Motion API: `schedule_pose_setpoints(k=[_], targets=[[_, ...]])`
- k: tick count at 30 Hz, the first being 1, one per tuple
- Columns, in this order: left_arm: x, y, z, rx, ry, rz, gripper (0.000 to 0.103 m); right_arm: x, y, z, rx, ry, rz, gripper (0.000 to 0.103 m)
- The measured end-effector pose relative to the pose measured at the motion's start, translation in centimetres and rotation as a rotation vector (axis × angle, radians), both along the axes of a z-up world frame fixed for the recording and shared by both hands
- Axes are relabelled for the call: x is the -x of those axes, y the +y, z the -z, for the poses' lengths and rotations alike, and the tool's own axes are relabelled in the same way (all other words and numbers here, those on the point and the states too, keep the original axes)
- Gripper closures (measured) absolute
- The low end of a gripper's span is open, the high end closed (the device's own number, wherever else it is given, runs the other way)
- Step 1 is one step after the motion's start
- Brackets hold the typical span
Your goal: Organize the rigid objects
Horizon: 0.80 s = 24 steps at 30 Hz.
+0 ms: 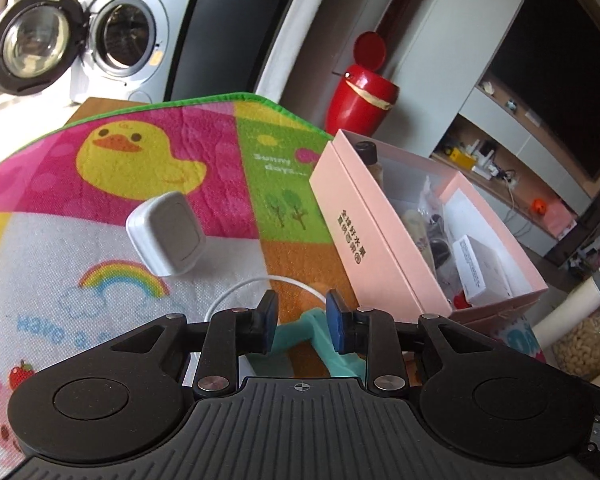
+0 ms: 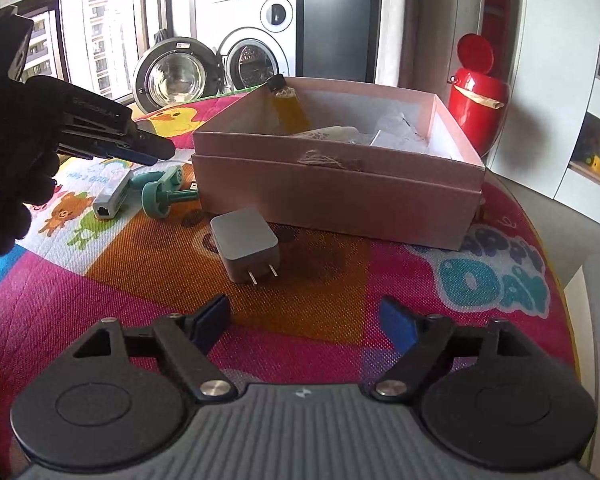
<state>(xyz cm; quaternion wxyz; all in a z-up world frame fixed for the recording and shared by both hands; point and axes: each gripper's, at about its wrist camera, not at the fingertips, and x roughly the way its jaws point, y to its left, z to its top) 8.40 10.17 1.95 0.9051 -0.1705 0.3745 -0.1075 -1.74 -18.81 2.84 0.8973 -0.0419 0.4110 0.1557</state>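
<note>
An open pink box stands on a colourful play mat and holds a bottle and small items. My left gripper hovers with its jaws partly open just above a teal plastic piece; it also shows in the right wrist view. A white charger lies ahead of it. My right gripper is open and empty, just behind a grey plug adapter lying in front of the box. A white network adapter lies beside the teal piece.
A white cable curls on the mat near the left gripper. A red bin stands behind the box. A washing machine with its door open is at the back. A jar of nuts stands at the right.
</note>
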Motion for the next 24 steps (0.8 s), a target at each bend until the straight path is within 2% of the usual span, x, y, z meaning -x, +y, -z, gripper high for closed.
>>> schedule_pose_setpoints(k=[3, 5, 9, 13, 15, 19, 21, 22, 24], targets=[[0.8, 0.2, 1.0, 0.102, 0.038, 0.054, 0.074, -0.1, -0.1, 0.1, -0.003, 0.002, 0.005, 0.019], [2.1, -0.3, 1.3, 0.119, 0.048, 0.123, 0.074, -0.2, -0.1, 0.1, -0.004, 0.005, 0.003, 0.017], [5.9, -1.7, 1.3, 0.071, 0.027, 0.223, 0.073, -0.3, 0.1, 0.2, -0.005, 0.01, -0.008, 0.014], [9.0, -1.9, 0.0, -0.025, -0.043, 0.206, 0.073, -0.3, 0.1, 0.2, -0.006, 0.012, -0.01, 0.013], [10.1, -1.5, -0.8, -0.059, -0.061, 0.24, 0.073, -0.3, 0.1, 0.2, -0.006, 0.012, -0.011, 0.013], [11.6, -2.4, -0.6, -0.098, 0.057, 0.458, 0.073, -0.4, 0.1, 0.2, -0.006, 0.013, -0.014, 0.012], [12.0, -3.6, 0.2, -0.114, 0.09, 0.485, 0.074, -0.3, 0.2, 0.2, -0.006, 0.013, -0.014, 0.012], [12.1, -4.2, 0.4, -0.116, 0.073, 0.482, 0.073, -0.3, 0.1, 0.2, -0.006, 0.013, -0.014, 0.012], [11.4, -5.0, 0.7, -0.065, 0.063, 0.459, 0.074, -0.3, 0.1, 0.2, -0.007, 0.013, -0.014, 0.012]])
